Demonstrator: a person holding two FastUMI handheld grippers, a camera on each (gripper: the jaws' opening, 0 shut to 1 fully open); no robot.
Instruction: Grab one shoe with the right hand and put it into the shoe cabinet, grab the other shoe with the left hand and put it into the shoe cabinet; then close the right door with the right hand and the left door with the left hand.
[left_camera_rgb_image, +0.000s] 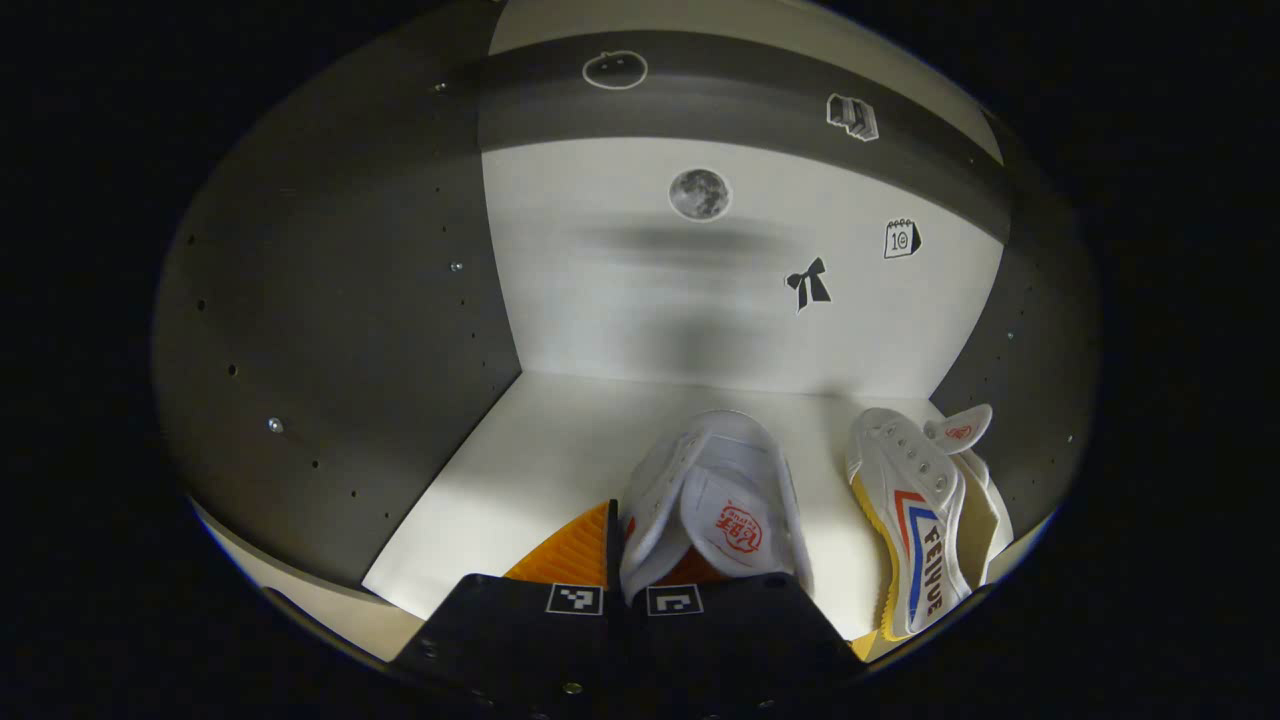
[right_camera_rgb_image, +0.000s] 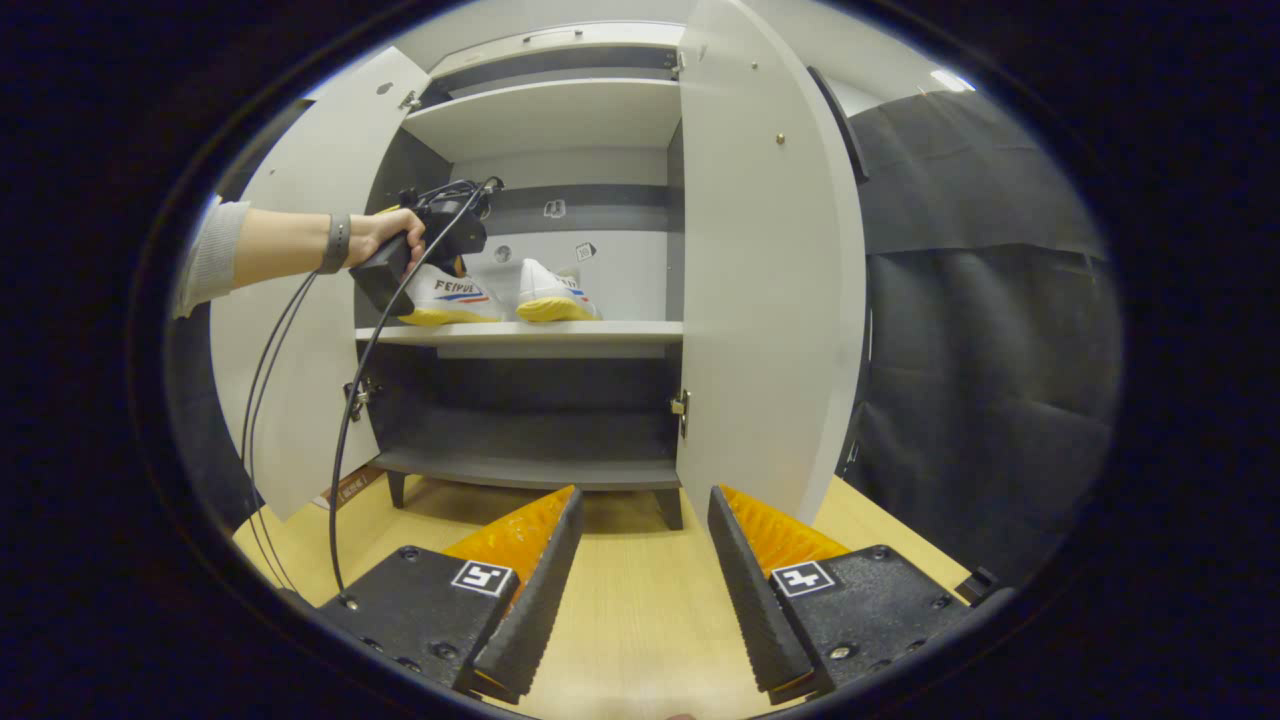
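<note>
1. In the left gripper view the left gripper (left_camera_rgb_image: 622, 580) has its two fingers drawn close together, pinching the heel collar of a white canvas shoe (left_camera_rgb_image: 715, 505). This shoe has a soft tongue with a red printed badge, and its long axis runs straight away from the tongs, toe toward the cabinet's back panel (left_camera_rgb_image: 600, 300).
2. Just to the right of those tongs lies the second shoe (left_camera_rgb_image: 925, 520), tipped onto its side so its flank faces up. It is white canvas with a red and blue chevron, dark lettering and a yellow rubber sole edge. It too runs lengthwise toward the back panel, parallel to the held shoe and a little apart from it.
3. Both shoes are on a smooth pale shelf (left_camera_rgb_image: 520, 450) inside the shoe cabinet, with a dark side wall (left_camera_rgb_image: 330, 330) drilled with small holes to the left of the tongs. Small stickers dot the back panel.
4. In the right gripper view the right gripper (right_camera_rgb_image: 645, 570) is spread wide and holds nothing, with ribbed pads facing each other over a light wooden floor (right_camera_rgb_image: 640, 620).
5. Ahead of these tongs stands the cabinet with its left door (right_camera_rgb_image: 300, 300) and right door (right_camera_rgb_image: 760, 250) swung open, flat and pale.
6. Up and left of them, a hand (right_camera_rgb_image: 385, 232) holds the left gripper at the shelf, cables trailing down.
</note>
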